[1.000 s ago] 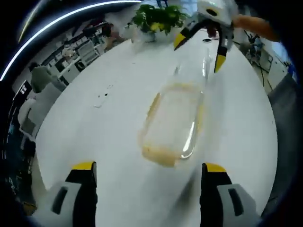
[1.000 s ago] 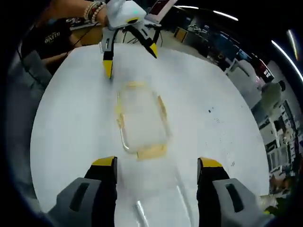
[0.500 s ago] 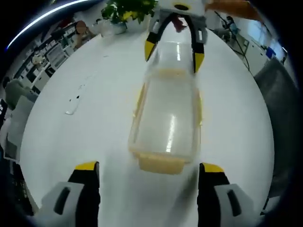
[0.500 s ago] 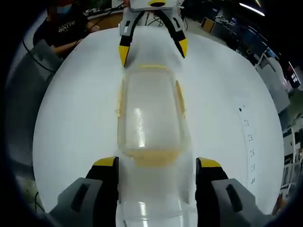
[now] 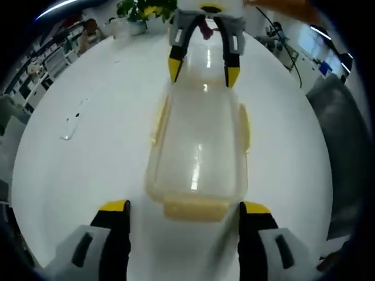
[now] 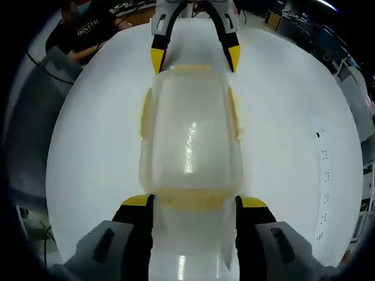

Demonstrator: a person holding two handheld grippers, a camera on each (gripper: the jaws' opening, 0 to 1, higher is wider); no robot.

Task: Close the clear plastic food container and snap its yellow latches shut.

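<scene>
The container lies between the right gripper's spread fingertips.

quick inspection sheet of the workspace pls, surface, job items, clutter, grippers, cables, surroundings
surface: round white table, glossy and mostly bare.
job's things: clear plastic food container lying lengthways between the two grippers, lid on; yellow latches at its ends and long sides, whether snapped cannot be told.
clutter: a small pale item lying on the table, a potted plant at the far edge.
grippers: left gripper open, jaws either side of one end latch; right gripper open, astride the opposite end.
cables: dark cables beyond the table edge.
surroundings: office desks, a seated person by the table.
</scene>
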